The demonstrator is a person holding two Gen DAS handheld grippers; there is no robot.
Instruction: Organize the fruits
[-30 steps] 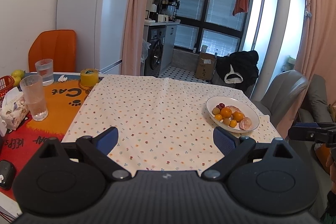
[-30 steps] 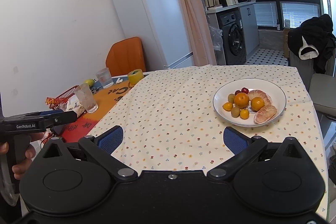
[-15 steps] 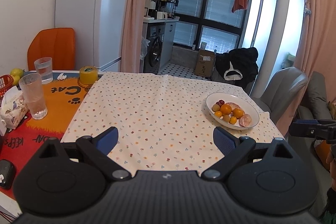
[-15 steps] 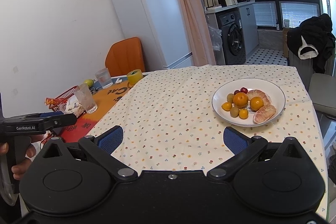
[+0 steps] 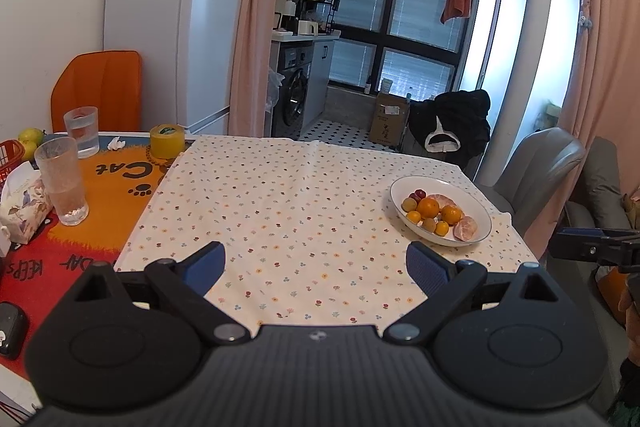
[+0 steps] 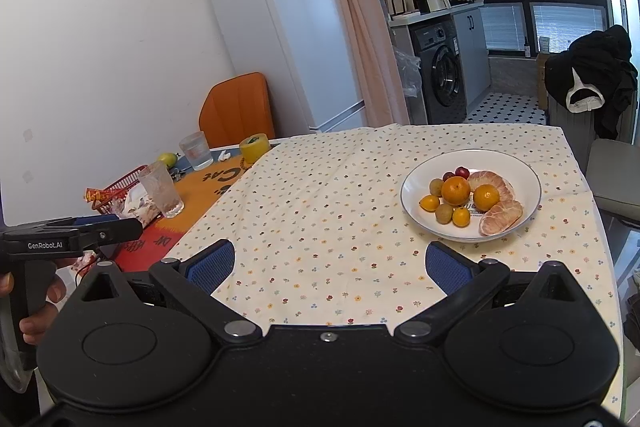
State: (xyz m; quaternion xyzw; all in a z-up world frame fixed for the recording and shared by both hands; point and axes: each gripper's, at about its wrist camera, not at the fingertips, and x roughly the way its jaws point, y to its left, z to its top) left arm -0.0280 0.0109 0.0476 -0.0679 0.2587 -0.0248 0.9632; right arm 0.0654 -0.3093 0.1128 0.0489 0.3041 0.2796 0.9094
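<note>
Both claws, left gripper (image 5: 316,263) and right gripper (image 6: 330,263), spread wide, holding nothing. Could knock round fruit (image 6: 456,191) off the plate (image 6: 412,203) if pushed hard.

Left wrist view: mounted behind the left gripper (image 5: 316,263), looking forward along its two blue-padded fingers (image 5: 204,263), from above the near edge of the table. Faces across the floral tablecloth (image 5: 288,195) toward the windows; the plate of fruit (image 5: 440,211) lies ahead of the right finger and beyond it.

Right wrist view: mounted behind the right gripper (image 6: 332,263), same height class, closer to the plate of fruit (image 6: 472,195), which sits just ahead of its right finger.

Shared field: tablecloth, plate, refrigerator (image 5: 168,27), orange chair (image 6: 236,111), glasses (image 6: 160,191). Each view catches the other gripper at its frame edge.
</note>
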